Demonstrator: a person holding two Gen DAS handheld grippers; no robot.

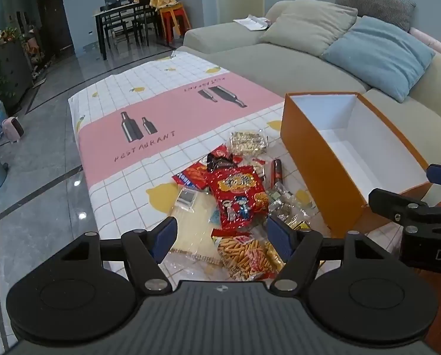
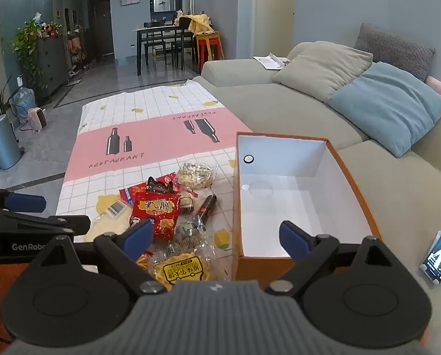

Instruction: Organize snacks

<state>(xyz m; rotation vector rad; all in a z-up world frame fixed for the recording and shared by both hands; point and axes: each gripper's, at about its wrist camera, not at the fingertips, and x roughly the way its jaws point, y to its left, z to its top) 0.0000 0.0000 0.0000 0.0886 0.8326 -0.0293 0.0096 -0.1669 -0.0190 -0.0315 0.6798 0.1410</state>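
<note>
A heap of snack packets lies on the checked tablecloth (image 1: pixel 125 183). It holds a red crisp bag (image 1: pixel 238 195) (image 2: pixel 158 213), a clear bag of stick snacks (image 1: pixel 244 257), a yellow-labelled biscuit pack (image 2: pixel 185 269), a clear bag of nuts (image 1: pixel 247 142) (image 2: pixel 196 174) and a dark sausage stick (image 1: pixel 276 171) (image 2: pixel 205 207). An orange box (image 1: pixel 306 153) (image 2: pixel 359 195) with a white, empty inside stands to the right of the heap. My left gripper (image 1: pixel 223 236) hovers open above the near snacks. My right gripper (image 2: pixel 217 239) is open over the box's near left corner. Neither holds anything.
A beige sofa (image 1: pixel 279 59) with a blue cushion (image 2: pixel 392 103) runs along the right side. A phone (image 2: pixel 439 254) leans on a stand at the near right. A blue bin (image 2: pixel 1 142), a pink heater (image 2: pixel 38 118) and a dining table (image 2: pixel 161 38) stand on the grey floor beyond.
</note>
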